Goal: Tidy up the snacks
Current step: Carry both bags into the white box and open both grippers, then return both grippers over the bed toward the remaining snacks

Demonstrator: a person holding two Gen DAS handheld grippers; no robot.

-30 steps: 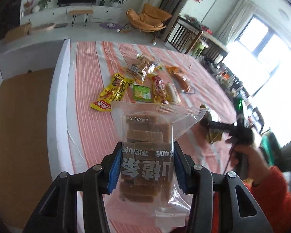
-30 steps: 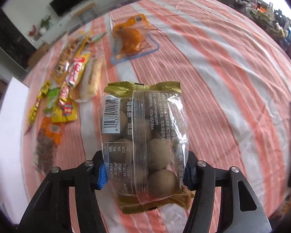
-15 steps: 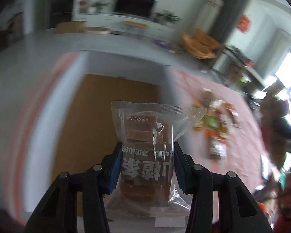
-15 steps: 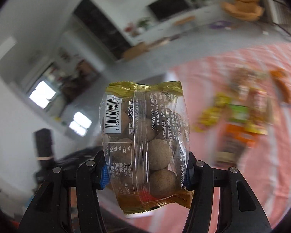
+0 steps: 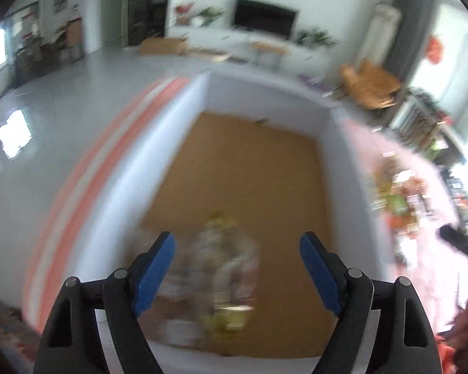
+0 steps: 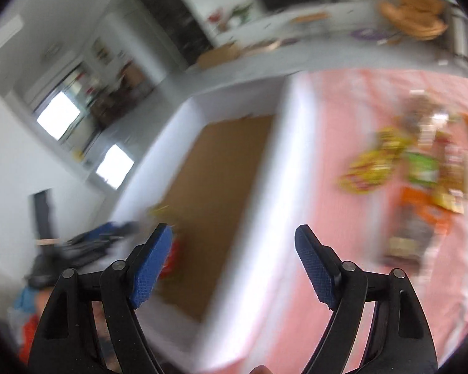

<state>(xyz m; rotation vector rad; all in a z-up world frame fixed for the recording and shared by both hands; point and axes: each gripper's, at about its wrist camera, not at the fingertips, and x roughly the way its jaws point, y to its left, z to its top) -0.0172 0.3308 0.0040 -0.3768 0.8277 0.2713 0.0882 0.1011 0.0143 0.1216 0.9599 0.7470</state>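
My left gripper [image 5: 234, 249] is open and empty above the white box [image 5: 346, 162] with the brown floor. Below it, blurred, the two released snack bags [image 5: 224, 268] lie inside the box near its front. My right gripper [image 6: 234, 243] is open and empty over the box's right wall [image 6: 284, 162]. Several loose snack packets [image 6: 421, 171] lie blurred on the pink striped tablecloth to the right; they also show in the left wrist view [image 5: 396, 199].
The box stands at the left end of the striped table [image 6: 343, 249]. Beyond it are grey floor, a TV unit [image 5: 265, 18] and an orange chair [image 5: 371, 84]. The other gripper shows dark at the left wrist view's right edge [image 5: 458, 243].
Both grippers swung left over the box and opened. The bag of brown bars and the bag of round snacks left the jaws and now lie in the box.
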